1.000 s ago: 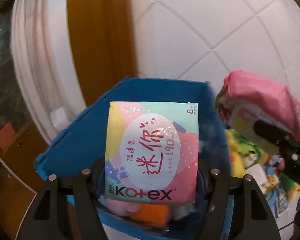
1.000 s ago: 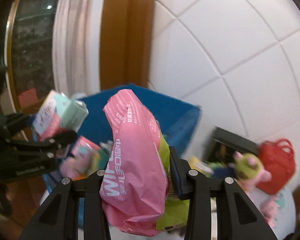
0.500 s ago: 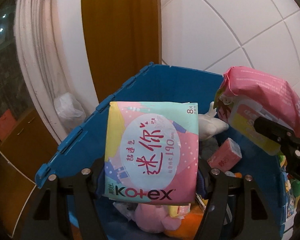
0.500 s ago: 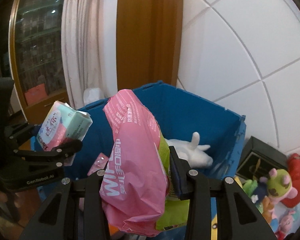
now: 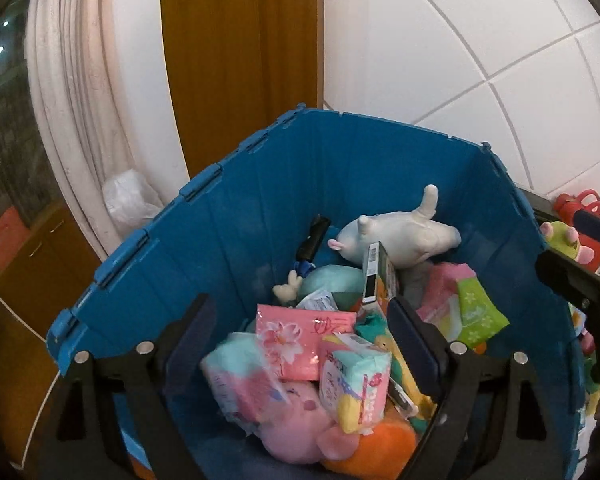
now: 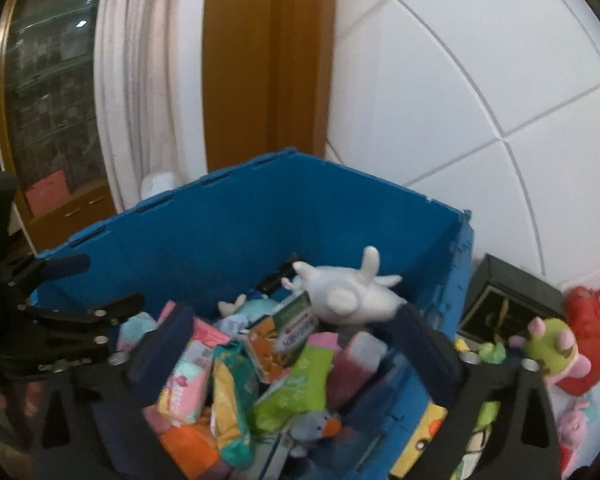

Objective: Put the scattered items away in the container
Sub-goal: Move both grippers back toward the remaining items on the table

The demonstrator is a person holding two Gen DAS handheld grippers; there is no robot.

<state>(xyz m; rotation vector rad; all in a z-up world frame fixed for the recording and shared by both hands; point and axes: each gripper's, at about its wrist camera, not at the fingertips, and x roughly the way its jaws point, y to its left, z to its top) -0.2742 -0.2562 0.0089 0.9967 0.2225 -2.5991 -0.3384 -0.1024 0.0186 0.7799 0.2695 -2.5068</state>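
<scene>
Since both packs dropped: grippers (image 5: 300, 332) empty.

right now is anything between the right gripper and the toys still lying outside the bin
Yes. The right gripper is open over the blue bin, and the bin's right wall stands between it and the green plush lying outside with the red bag.

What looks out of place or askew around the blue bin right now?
A green-and-pink plush and a red bag sit outside the blue bin, not yet tidied. Inside, the items lie in a jumble, with a white plush on top. Both tongs are open and empty.
</scene>
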